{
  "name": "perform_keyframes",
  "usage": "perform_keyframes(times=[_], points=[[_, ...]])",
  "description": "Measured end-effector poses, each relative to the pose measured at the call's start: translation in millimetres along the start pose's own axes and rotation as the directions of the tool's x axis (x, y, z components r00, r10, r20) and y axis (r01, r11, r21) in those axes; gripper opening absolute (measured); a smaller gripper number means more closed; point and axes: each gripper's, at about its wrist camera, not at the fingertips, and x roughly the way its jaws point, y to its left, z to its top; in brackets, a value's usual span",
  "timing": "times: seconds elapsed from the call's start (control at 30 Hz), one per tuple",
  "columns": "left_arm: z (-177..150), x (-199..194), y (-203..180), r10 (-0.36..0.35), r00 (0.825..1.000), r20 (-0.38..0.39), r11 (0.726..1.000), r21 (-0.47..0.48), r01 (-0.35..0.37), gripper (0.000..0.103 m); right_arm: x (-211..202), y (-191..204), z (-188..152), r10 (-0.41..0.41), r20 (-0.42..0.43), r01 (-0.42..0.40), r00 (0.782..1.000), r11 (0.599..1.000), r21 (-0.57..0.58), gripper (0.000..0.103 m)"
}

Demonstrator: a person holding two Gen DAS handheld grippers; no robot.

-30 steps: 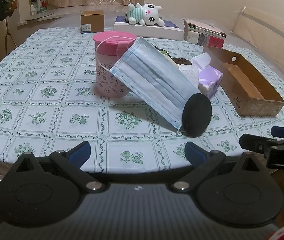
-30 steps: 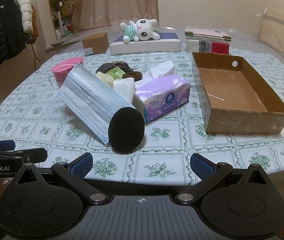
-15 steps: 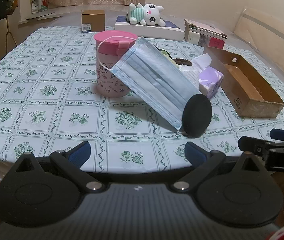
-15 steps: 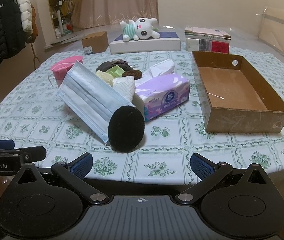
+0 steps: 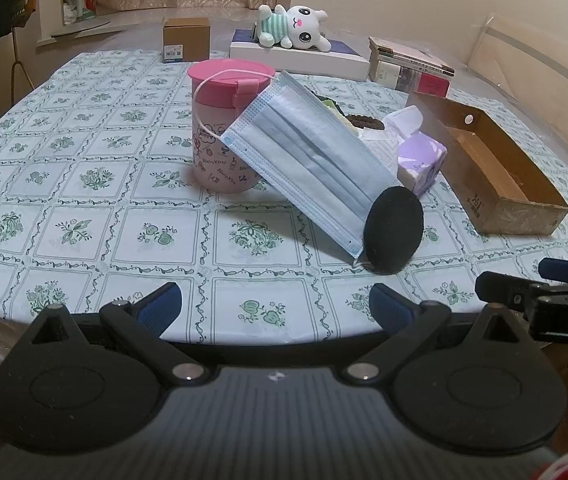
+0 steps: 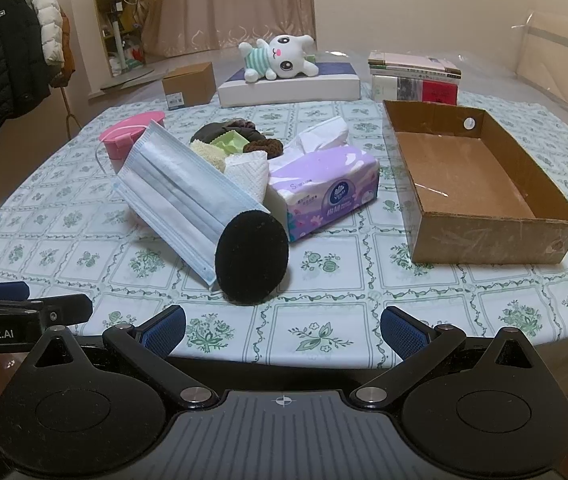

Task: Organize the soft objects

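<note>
Pale-blue pleated face mask (image 6: 181, 196) leans on a pink lidded cup (image 5: 225, 128), a black round foam pad (image 6: 251, 258) propped at its lower end, near the empty brown cardboard box (image 6: 480, 184). Sorting looks unstarted; the first pick needs a reach forward. Left tool (image 5: 275, 304) and right tool (image 6: 282, 326) hover apart, empty, at the worktop's (image 6: 364, 320) near edge.

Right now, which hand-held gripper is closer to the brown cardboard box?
Right. The right hand-held gripper sits at the table edge with the cardboard box just ahead on its right. The left hand-held gripper is further left, beyond the right one.
</note>
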Motion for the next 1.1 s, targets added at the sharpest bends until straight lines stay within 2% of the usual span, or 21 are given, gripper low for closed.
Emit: perform_keyframes(times=[0.5, 1.1], points=[[-1, 2, 1, 0.000, 1.000, 0.003, 1.000, 0.006, 0.000, 0.099, 5, 0, -3, 0.000, -0.006, 0.000, 1.000, 1.000, 0.000, 0.103], [9, 27, 15, -0.021, 1.000, -0.021, 1.000, 0.009, 0.022, 0.097, 28, 1, 1, 0.030, 0.001, -0.030, 1.000, 0.999, -0.029, 0.102]])
